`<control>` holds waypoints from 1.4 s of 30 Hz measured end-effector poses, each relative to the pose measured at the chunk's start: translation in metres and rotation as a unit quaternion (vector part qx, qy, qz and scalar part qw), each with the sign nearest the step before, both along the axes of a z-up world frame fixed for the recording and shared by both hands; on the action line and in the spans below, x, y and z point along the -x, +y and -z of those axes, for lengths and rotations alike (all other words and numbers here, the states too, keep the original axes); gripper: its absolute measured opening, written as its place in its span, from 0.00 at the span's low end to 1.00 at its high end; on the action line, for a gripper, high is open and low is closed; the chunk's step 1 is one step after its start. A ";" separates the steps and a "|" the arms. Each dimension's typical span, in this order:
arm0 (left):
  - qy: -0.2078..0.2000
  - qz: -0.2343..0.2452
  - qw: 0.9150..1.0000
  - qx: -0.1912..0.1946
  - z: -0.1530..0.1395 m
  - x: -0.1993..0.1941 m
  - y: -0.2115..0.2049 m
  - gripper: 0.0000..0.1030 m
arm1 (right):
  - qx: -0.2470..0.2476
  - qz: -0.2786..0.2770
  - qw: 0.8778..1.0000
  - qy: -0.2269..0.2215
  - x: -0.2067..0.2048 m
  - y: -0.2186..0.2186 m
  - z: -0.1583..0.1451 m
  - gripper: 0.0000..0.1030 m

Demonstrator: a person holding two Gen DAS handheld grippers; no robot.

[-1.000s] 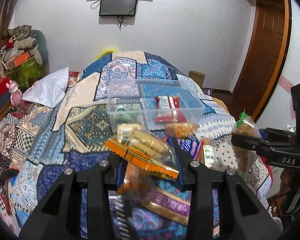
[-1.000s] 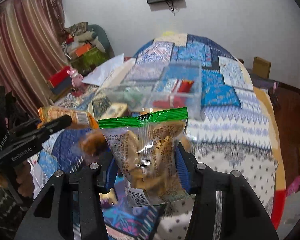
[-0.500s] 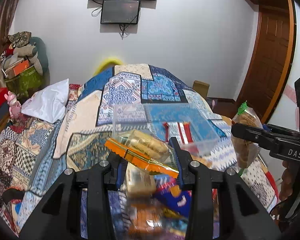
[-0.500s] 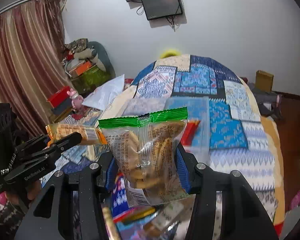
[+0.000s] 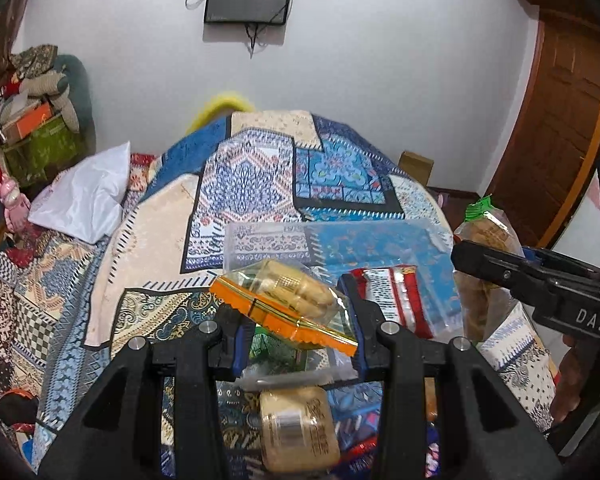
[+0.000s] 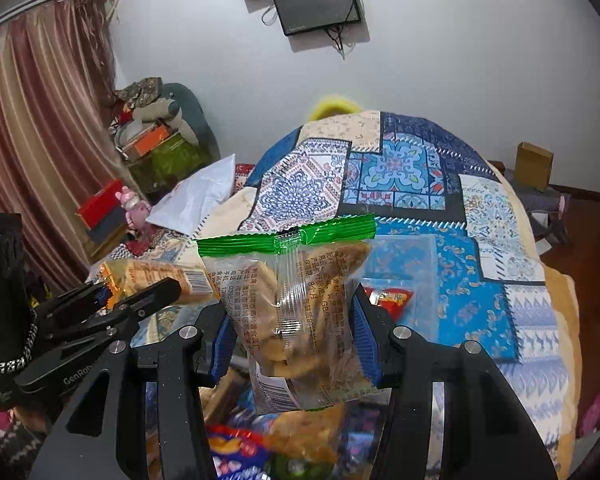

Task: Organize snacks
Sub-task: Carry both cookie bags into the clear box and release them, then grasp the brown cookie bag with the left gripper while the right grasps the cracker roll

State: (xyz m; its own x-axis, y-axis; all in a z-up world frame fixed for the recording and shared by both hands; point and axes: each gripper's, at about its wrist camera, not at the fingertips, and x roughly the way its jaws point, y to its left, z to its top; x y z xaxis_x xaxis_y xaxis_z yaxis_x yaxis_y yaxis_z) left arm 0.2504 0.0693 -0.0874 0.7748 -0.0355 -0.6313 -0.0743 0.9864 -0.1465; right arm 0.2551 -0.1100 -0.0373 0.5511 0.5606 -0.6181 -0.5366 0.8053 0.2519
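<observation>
the left tongs point(image 5: 298, 314) are clamped on an orange-edged snack packet point(image 5: 288, 300), a clear wrapper with golden biscuits inside and a barcode on its end; no brand on it can be read. the right tongs point(image 6: 292, 338) are clamped on a green-topped snack bag point(image 6: 300, 308), held upright, a clear bag of brown pastries printed with chinese characters, the letters "gb", part of a phone number beginning "0395" and a barcode near the bottom. both packets hang in the air above the bed, over a heap of loose snacks point(image 6: 268, 444) at the near edge; in the left wrist view a tan wrapped cake point(image 5: 296, 428) with blurred print lies in that heap, right below the tongs.

beyond the tongs a clear plastic box point(image 5: 332, 248) sits on the patchwork quilt point(image 5: 244, 184), holding a red and white packet point(image 5: 396, 300) with fine print too small to read. in the left wrist view the right tool's body shows the white letters "das" point(image 5: 592, 322); in the right wrist view the left tool's body shows "genrob" point(image 6: 80, 376), the rest cut off. a wall-mounted screen point(image 6: 316, 2) hangs dark above the bed, and a cardboard box point(image 6: 534, 166) stands on the floor by the far wall.
</observation>
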 end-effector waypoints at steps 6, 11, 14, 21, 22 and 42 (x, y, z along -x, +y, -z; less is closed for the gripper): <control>0.035 -0.002 0.999 0.005 0.021 -0.026 0.006 0.38 | 0.019 -0.002 1.000 0.022 -0.020 0.015 0.021 0.46; 0.049 -0.001 0.999 0.001 0.032 -0.038 0.007 0.38 | 0.043 -0.006 0.999 0.033 -0.030 0.025 0.036 0.46; 0.052 0.001 0.999 -0.004 0.036 -0.042 0.006 0.38 | 0.051 -0.006 0.998 0.034 -0.034 0.028 0.040 0.46; 0.061 0.004 0.998 -0.015 0.042 -0.043 0.000 0.49 | 0.064 0.004 0.997 0.046 -0.037 0.034 0.043 0.48; 0.058 0.002 0.998 -0.017 0.041 -0.041 0.000 0.58 | 0.065 0.003 0.997 0.047 -0.037 0.035 0.044 0.49; 0.017 -0.006 0.999 -0.033 -0.010 0.049 -0.005 0.64 | 0.047 0.011 0.999 -0.013 0.040 -0.015 -0.016 0.70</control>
